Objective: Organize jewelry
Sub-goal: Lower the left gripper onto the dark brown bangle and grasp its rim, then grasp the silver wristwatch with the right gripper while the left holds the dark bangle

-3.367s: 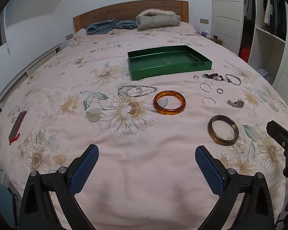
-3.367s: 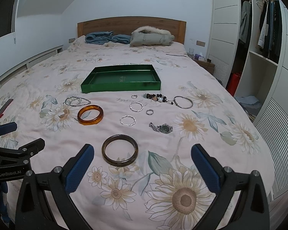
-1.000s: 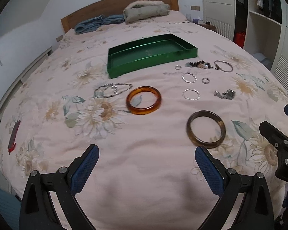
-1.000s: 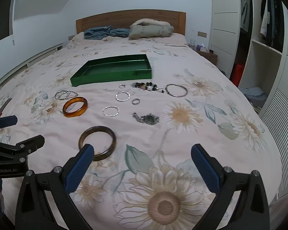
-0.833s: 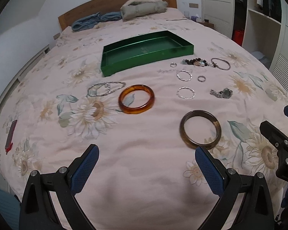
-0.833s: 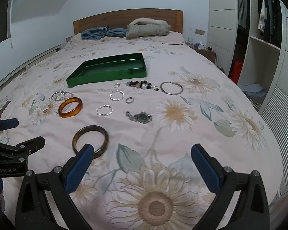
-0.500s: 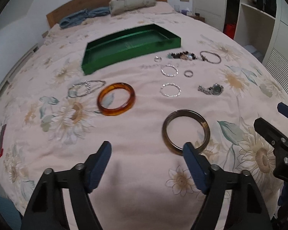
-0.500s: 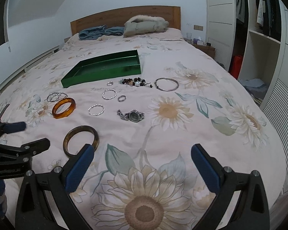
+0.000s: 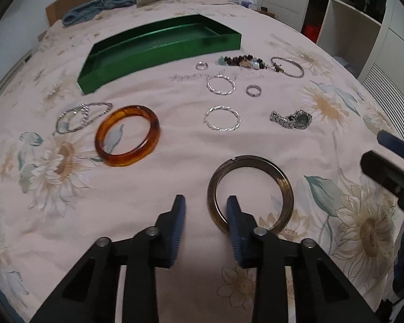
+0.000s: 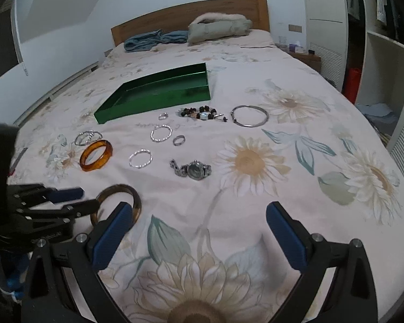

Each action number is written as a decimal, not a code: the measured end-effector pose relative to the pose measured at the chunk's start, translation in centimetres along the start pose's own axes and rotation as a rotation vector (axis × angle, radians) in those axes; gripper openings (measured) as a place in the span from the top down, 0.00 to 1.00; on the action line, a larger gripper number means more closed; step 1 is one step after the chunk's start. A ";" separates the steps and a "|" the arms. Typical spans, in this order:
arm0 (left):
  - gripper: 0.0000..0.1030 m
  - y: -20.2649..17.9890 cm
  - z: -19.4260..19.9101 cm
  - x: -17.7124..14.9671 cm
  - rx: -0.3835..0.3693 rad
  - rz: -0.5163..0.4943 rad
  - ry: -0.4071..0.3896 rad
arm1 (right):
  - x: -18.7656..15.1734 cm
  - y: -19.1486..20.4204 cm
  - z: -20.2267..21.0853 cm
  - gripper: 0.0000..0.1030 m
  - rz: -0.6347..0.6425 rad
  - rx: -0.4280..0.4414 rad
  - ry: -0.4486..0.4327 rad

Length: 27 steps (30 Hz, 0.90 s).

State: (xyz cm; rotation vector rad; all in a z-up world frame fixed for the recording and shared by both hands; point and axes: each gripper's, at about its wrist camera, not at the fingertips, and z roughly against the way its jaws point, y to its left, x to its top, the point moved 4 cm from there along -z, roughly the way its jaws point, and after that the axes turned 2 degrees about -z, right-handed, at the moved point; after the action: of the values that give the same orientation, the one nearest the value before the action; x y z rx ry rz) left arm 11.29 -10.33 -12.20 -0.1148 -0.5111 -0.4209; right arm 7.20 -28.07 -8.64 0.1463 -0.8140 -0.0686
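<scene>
Left gripper (image 9: 205, 202): lower and nearer the dark bangle (image 9: 250, 192) than before, low centre of frame.
Jaws: closing, far narrower than a second ago; the bangle's near rim sits between them, unpressed.

Glossy amber bangle (image 9: 128, 136), shiny metal watch (image 9: 292, 118), matt floral cloth bedspread (image 9: 148, 188)

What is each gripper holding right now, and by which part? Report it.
Nothing is held yet. The left gripper is closing with the near rim of the dark bangle between its fingers, pads not yet pressing. The right gripper is open and empty.
</scene>
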 end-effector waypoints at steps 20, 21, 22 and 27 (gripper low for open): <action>0.90 -1.6 -3.9 1.5 -0.073 -0.116 0.026 | 2.8 0.6 -5.4 0.49 0.232 0.177 0.125; 0.90 -1.7 -4.0 1.5 -0.071 -0.124 0.027 | 2.9 1.0 -5.9 0.49 0.261 0.184 0.137; 0.90 -1.8 -4.1 1.5 -0.069 -0.130 0.027 | 3.1 1.3 -6.5 0.49 0.285 0.191 0.148; 0.90 -2.0 -4.4 1.8 -0.060 -0.147 0.024 | 3.5 1.9 -9.1 0.49 0.369 0.210 0.196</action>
State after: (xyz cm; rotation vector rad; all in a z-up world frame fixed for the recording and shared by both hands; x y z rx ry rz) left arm 13.84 -13.74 -15.06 -0.1304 -0.4847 -0.5811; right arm 16.29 -25.61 -11.96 0.1953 -0.6404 0.3748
